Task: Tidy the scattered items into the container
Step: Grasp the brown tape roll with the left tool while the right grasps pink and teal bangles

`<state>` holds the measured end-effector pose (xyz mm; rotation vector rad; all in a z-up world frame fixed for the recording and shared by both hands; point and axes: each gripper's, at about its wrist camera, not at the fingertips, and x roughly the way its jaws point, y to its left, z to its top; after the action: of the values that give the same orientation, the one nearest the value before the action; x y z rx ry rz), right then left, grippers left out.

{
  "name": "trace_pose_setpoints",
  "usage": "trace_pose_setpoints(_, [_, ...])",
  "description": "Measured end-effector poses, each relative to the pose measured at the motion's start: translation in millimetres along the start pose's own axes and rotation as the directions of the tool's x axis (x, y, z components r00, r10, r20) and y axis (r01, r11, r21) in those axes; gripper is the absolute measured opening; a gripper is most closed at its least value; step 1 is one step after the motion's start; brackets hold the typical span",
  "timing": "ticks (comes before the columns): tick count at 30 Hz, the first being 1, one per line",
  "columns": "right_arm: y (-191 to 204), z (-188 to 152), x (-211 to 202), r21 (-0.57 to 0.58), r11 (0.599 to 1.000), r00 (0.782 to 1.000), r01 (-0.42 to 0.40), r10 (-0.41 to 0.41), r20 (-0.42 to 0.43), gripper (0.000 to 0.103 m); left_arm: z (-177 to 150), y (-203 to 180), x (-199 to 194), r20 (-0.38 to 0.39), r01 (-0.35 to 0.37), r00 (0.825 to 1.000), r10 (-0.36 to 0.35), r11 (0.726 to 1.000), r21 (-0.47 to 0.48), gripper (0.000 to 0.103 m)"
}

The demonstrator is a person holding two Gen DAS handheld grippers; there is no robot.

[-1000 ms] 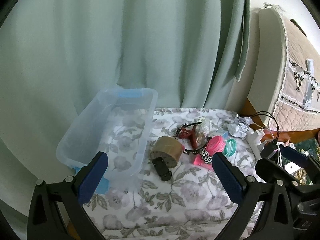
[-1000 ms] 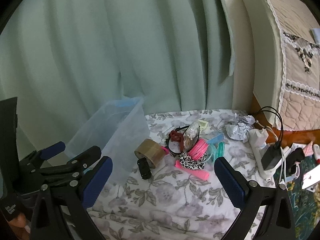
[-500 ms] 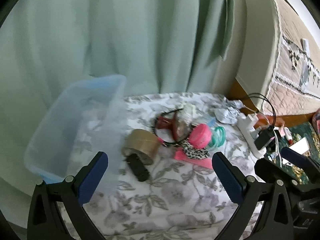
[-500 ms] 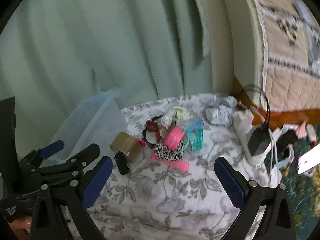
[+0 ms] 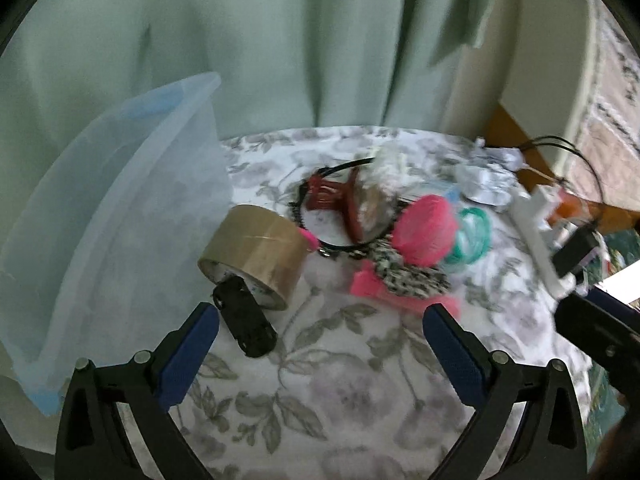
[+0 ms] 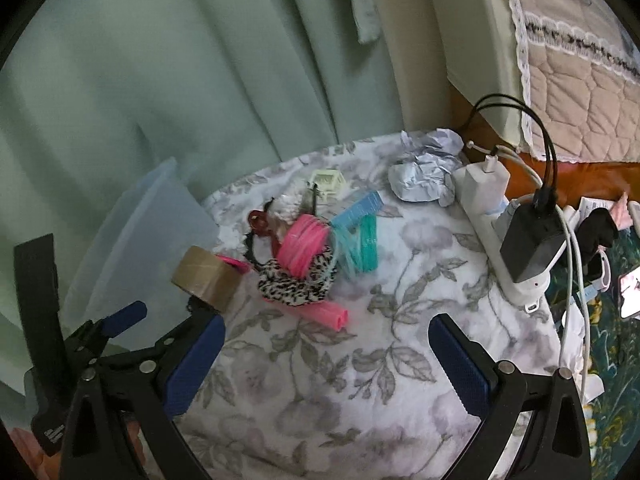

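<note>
Your left gripper (image 5: 320, 328) and right gripper (image 6: 326, 340) both hover with fingers spread wide, empty, near the tape roll (image 5: 256, 248) beside the clear bin (image 5: 120, 200).

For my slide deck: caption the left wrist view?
Open left tongs above brown tape roll and black clip, clear bin alongside.

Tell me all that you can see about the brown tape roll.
The brown tape roll is a wide ring of glossy tan packing tape with a pale inner core. It lies tilted on the floral cloth, its open end facing the left gripper. The clear plastic container is close beside it. A small black object leans against its lower rim, and something pink touches its far side.
</note>
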<state>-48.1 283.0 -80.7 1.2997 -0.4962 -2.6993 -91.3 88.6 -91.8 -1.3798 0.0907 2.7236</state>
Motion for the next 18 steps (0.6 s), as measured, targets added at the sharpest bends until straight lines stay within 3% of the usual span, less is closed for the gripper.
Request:
trace_pose_setpoints(5, [-9.7, 10.0, 20.6, 0.019, 0.999, 0.999, 0.04, -0.04, 0.015, 0.103, 5.2, 14.9, 31.3, -0.028, -0.035, 0.999, 0.033, 0.996, -0.087, 0.087])
trace_pose_setpoints(8, [-13.5, 17.8, 36.0, 0.026, 0.999, 0.999, 0.047, -0.047, 0.01, 0.099, 7.5, 22.9, 44.5, -0.032, -0.06, 0.998, 0.056, 0.991, -0.119, 0.074])
trace_pose_setpoints(12, [-21.0, 29.0, 61.6, 0.064, 0.997, 0.999, 0.048, -0.048, -0.006, 0.086, 10.4, 31.1, 61.5, -0.042, -0.089, 0.996, 0.084, 0.986, -0.144, 0.059])
trace_pose_setpoints(14, [-25.8, 33.6, 76.7, 0.085, 0.995, 0.998, 0.054, -0.053, -0.023, 0.082, 11.9, 33.8, 69.6, -0.045, -0.098, 0.995, 0.092, 0.985, -0.143, 0.056])
trace_pose_setpoints(16, [-29.3, 37.7, 92.1, 0.099, 0.993, 0.997, 0.058, -0.052, -0.054, 0.075, 14.7, 33.9, 75.0, -0.036, -0.084, 0.996, 0.08, 0.987, -0.137, 0.054])
trace_pose_setpoints(18, [-33.1, 40.9, 108.3, 0.115, 0.991, 0.995, 0.061, -0.051, -0.086, 0.07, 18.0, 32.1, 79.5, -0.032, -0.076, 0.997, 0.072, 0.989, -0.125, 0.045])
